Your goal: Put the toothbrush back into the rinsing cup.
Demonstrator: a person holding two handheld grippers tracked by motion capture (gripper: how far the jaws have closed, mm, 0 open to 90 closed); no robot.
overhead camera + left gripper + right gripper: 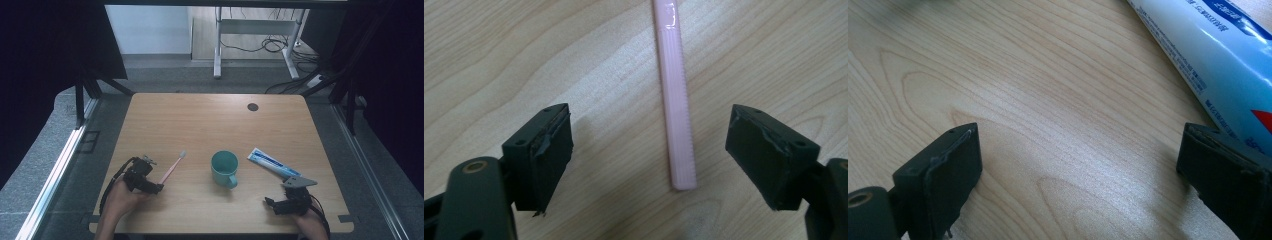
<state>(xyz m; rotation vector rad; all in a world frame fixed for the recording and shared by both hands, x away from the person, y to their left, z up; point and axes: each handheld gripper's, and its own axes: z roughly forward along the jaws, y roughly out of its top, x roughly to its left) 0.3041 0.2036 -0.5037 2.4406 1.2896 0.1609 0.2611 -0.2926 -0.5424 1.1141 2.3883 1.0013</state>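
A pink toothbrush (172,167) lies slanted on the wooden table (200,120), bristle head pointing away. My left gripper (159,189) sits at the handle's near end. In the left gripper view the pink handle (676,100) lies between the jaws of my left gripper (651,145), which stand open and apart from it on both sides. A teal mug (224,168) stands at mid-table. To the right of the mug lies a white-and-blue toothpaste tube (272,163). My right gripper (270,202) rests near the front edge, open; the tube (1218,55) runs just past its right jaw, with bare wood between the jaws of my right gripper (1078,165).
A small dark round mark (253,107) sits near the table's far edge. Beyond the table stands a white desk frame (218,50) with cables on the floor. Dark curtains hang on both sides.
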